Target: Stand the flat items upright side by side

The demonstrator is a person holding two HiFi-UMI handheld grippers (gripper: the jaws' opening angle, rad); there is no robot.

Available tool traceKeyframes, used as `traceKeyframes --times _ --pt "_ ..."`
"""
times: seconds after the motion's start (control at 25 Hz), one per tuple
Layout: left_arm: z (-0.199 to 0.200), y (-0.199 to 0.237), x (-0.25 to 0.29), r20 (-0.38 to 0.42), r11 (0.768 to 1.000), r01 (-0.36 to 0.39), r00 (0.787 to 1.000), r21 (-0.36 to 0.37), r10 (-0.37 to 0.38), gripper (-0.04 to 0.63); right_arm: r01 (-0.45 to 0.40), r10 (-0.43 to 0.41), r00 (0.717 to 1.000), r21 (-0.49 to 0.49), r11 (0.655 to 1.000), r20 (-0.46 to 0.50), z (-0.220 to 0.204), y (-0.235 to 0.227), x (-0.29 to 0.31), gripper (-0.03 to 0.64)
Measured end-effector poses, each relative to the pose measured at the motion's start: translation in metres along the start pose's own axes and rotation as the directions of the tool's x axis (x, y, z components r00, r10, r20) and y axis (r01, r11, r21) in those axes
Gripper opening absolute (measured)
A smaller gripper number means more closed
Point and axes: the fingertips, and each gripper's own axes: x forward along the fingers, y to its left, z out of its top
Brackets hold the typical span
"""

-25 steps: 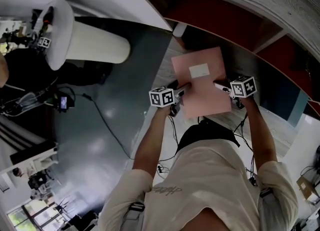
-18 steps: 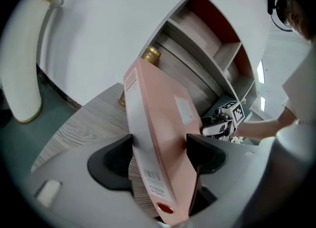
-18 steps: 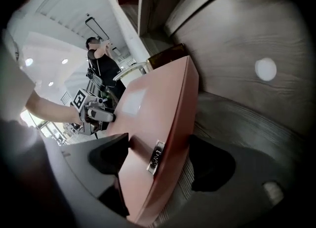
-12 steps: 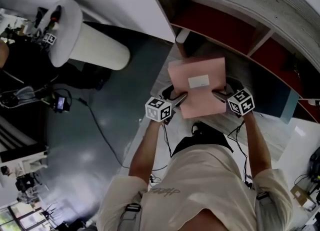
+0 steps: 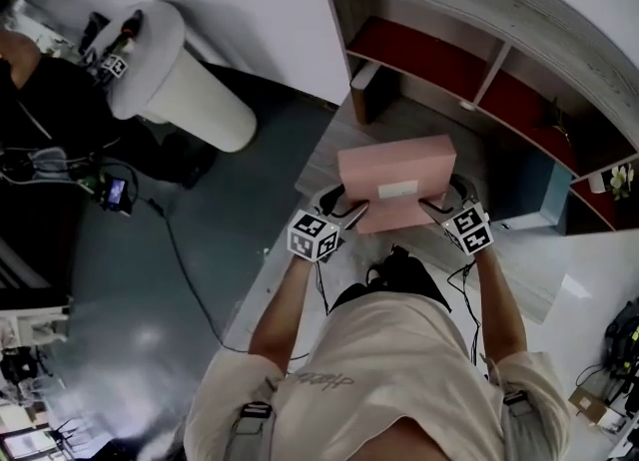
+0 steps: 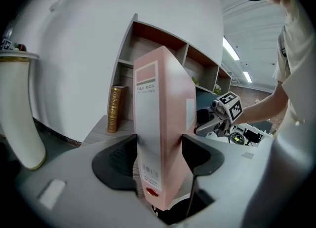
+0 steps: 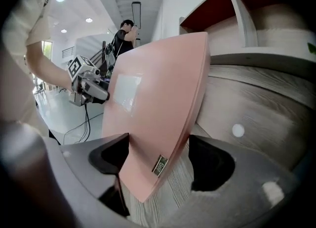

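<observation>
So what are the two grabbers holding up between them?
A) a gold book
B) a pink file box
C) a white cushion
B: the pink file box sits between the jaws of the left gripper, which are closing on its labelled spine end, and of the right gripper at the other end.

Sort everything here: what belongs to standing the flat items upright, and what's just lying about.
Job in hand:
pink file box
left gripper, jaws closing on the box
right gripper, gripping the box
wooden shelf
gold book, upright on the shelf

Lying about:
white pillar
floor cables
person in the background
</observation>
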Motion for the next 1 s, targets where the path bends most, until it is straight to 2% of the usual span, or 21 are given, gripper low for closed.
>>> traceKeyframes --times 0.24,0.56,0.72,0.84,1.0 --pt "-0.006 -0.022 -0.012 0.008 1.0 0.018 1.0 0.016 -0.018 0.299 0.056 -0.056 0.998 -0.021 0.998 -0.021 -0.009 0.015 -0.019 0.374" --pt "-0.025 -0.05 -0.027 -0.002 0.998 0.054 0.999 0.038 -0.053 0.311 0.069 -0.069 0.998 0.066 0.995 -0.012 -0.027 0.035 -0.042 0.356" --pt "-0.035 -0.051 -0.033 0.002 0.998 0.059 0.998 0.019 -0.059 0.375 0.074 -0.072 0.997 0.092 0.993 -0.026 -0.038 0.044 -0.052 0.341" --pt "-0.036 -0.05 -0.033 -0.002 0.994 0.105 0.994 0.039 -0.105 0.415 0.095 -0.091 0.995 0.116 0.989 -0.036 -0.05 0.049 -0.061 0.321" --pt "-0.029 -0.046 -0.02 -0.035 0.979 0.186 0.982 0.08 -0.183 0.463 0.1 -0.094 0.995 0.208 0.973 -0.039 -0.069 0.058 -0.075 0.321"
